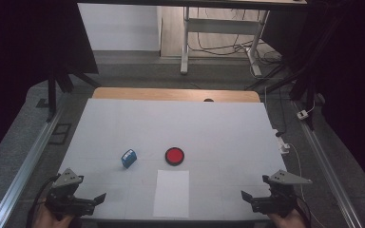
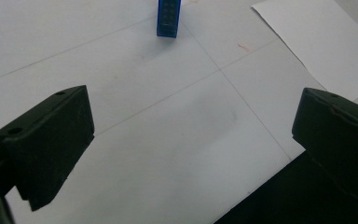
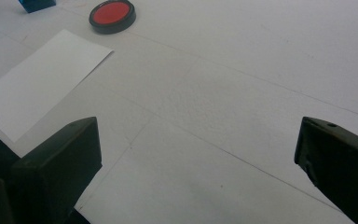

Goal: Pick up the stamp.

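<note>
High view is showing both tools, left [image 1: 96,198] and right [image 1: 245,195], gaping empty, flanking the paper sheet [image 1: 171,193]; blue block [image 1: 129,157] and red disc [image 1: 174,156] are lying beyond it; approaching squarely seems wise.

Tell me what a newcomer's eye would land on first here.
Likely the round red disc with a black rim at the middle of the white table, with the small blue block just to its left. A white paper sheet lies nearer the person, between the open left gripper and right gripper.
</note>
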`<state>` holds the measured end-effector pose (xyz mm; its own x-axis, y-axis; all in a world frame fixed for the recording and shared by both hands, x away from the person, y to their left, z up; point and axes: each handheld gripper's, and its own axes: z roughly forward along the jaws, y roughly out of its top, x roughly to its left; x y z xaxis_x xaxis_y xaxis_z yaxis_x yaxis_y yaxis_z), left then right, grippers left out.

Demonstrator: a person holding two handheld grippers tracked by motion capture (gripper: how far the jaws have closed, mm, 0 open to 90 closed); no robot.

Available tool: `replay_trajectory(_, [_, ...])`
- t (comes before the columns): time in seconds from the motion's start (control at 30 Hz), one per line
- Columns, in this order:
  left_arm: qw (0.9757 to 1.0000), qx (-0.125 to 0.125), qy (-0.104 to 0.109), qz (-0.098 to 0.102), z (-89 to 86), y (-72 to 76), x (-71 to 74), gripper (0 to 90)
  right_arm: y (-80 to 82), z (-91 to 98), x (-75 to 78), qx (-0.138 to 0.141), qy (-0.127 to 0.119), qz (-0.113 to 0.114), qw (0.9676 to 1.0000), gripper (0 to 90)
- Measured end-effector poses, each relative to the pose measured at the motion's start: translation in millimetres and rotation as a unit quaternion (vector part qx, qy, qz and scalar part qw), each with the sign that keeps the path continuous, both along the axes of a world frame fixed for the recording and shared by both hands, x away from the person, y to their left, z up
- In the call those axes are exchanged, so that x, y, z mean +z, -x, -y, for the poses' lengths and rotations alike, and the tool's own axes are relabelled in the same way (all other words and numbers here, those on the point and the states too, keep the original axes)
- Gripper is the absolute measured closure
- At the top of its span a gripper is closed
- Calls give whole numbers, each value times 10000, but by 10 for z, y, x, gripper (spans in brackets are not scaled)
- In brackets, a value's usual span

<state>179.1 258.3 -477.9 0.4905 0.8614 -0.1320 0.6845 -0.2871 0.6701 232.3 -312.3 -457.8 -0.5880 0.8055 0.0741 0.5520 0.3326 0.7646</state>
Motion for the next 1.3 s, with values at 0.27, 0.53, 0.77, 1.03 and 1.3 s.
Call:
replay_trajectory(0.27, [9999,-84,108,0,-4,-20,3,0,-6,0,-2,32,28,-31,10000,9])
replay_trajectory(0.53, [9993,-255,265,80,6,-57,15,0,-11,-3,-6,30,21,-43,10000,9])
replay_trajectory(0.77, [9985,-437,249,213,55,-109,50,0,-13,-3,-7,31,16,-53,10000,9])
replay_trajectory(1.03, [9982,-350,400,276,47,-178,58,0,-16,-2,-7,22,18,-78,10000,9])
replay_trajectory(1.3, [9976,-289,584,248,35,-289,56,7,-19,-4,-9,31,34,-81,10000,9])
